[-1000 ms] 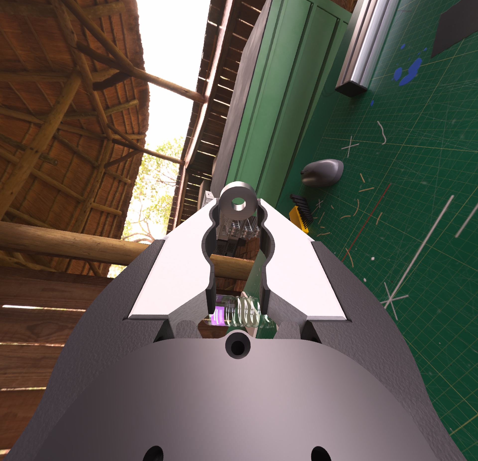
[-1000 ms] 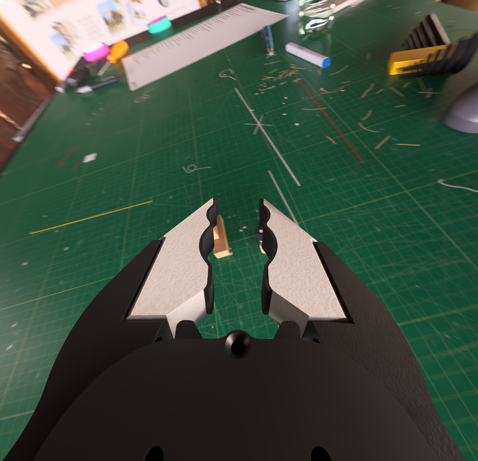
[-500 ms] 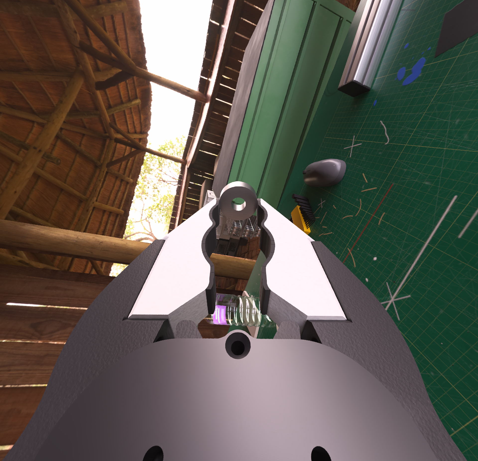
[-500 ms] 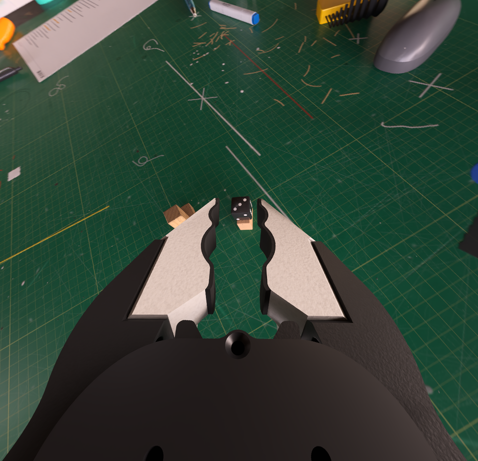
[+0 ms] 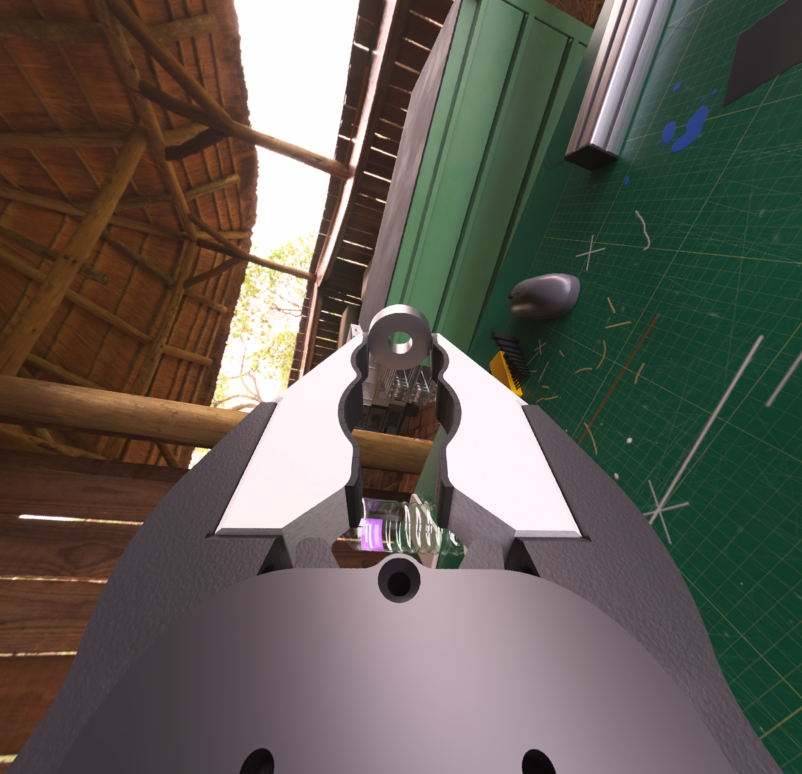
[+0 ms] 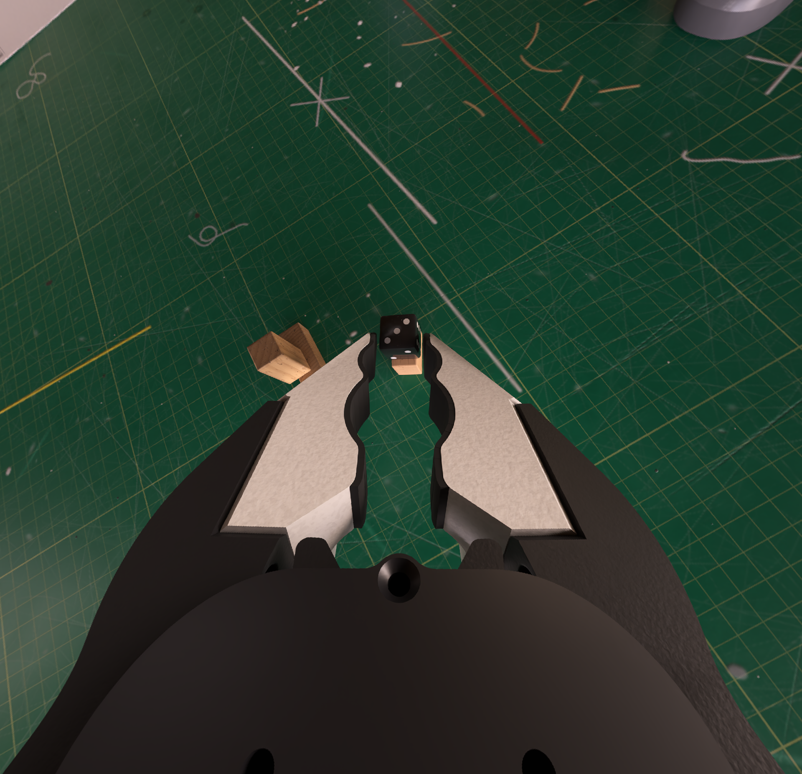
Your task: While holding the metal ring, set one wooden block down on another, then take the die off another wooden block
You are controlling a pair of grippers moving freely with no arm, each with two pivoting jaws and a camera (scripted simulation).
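My left gripper (image 5: 399, 343) is shut on a grey metal ring (image 5: 399, 340), held at its fingertips, up off the mat and pointing toward the roof. In the right wrist view my right gripper (image 6: 398, 340) is open and points steeply down. A black die (image 6: 399, 335) with white dots sits on a small wooden block (image 6: 407, 366), right between the open fingertips. To the left, one wooden block (image 6: 277, 357) rests on another wooden block (image 6: 306, 345), skewed on it.
A green cutting mat (image 6: 607, 275) covers the table. A grey mouse-shaped object (image 6: 733, 2) lies at the far right; it also shows in the left wrist view (image 5: 544, 295). A yellow and black comb-like holder (image 5: 510, 364), a metal bar (image 5: 607, 67) and a green cabinet (image 5: 477, 167) stand beyond.
My right gripper has tilted down and come closer over the die, which now sits between its open fingertips. The left gripper has barely moved and still holds the ring.
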